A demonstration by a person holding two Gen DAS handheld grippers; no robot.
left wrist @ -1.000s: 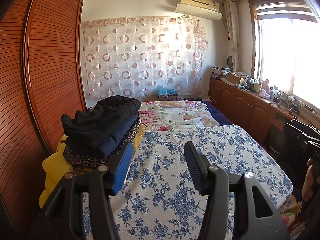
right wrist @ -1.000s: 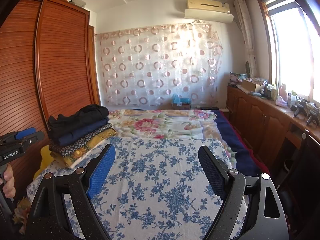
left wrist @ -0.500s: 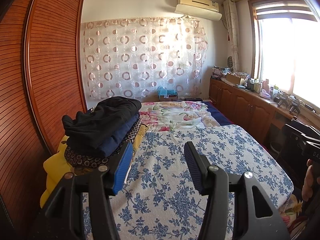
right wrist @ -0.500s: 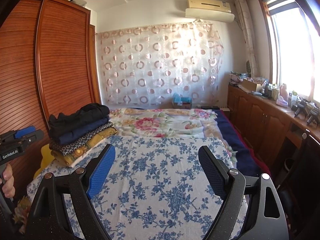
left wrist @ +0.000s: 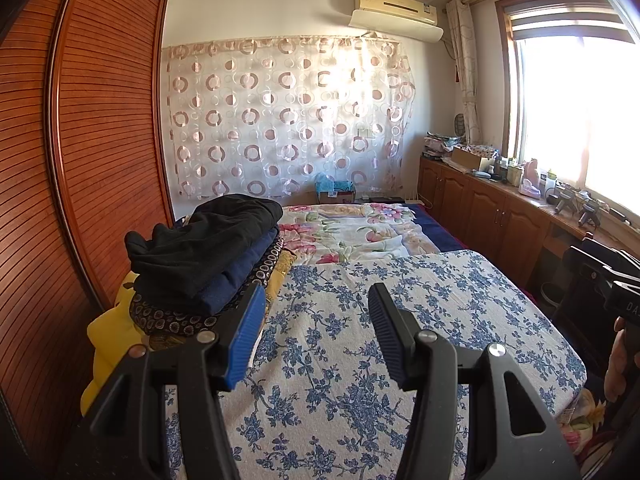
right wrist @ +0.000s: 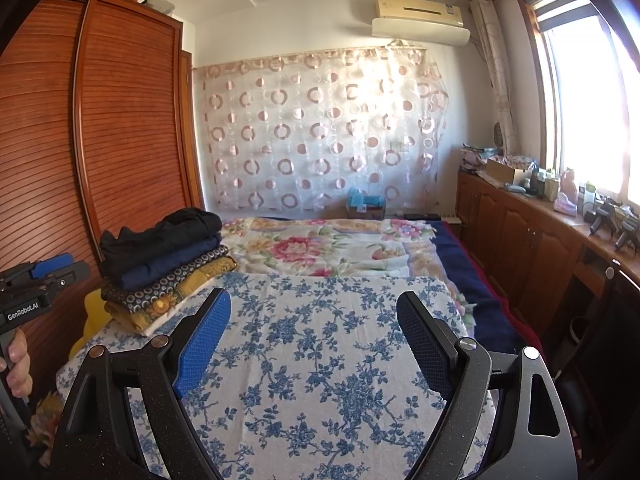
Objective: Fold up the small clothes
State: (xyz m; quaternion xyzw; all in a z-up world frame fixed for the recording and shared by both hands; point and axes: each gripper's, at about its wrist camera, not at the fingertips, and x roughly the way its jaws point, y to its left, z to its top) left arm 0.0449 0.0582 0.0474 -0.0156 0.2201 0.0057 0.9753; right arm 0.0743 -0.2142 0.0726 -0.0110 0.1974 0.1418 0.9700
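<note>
Stacked at the bed's left edge: four folded garments; alongside, two tools.

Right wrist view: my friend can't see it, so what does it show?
An open gripper hovers empty over a bed's blue-flowered cloth. A stack of folded clothes sits at the bed's left edge beside a wooden wardrobe; the other gripper peeks in at far left.

Matt floral cotton bedspread, soft folded cloth stack, glossy slatted wooden wardrobe.
</note>
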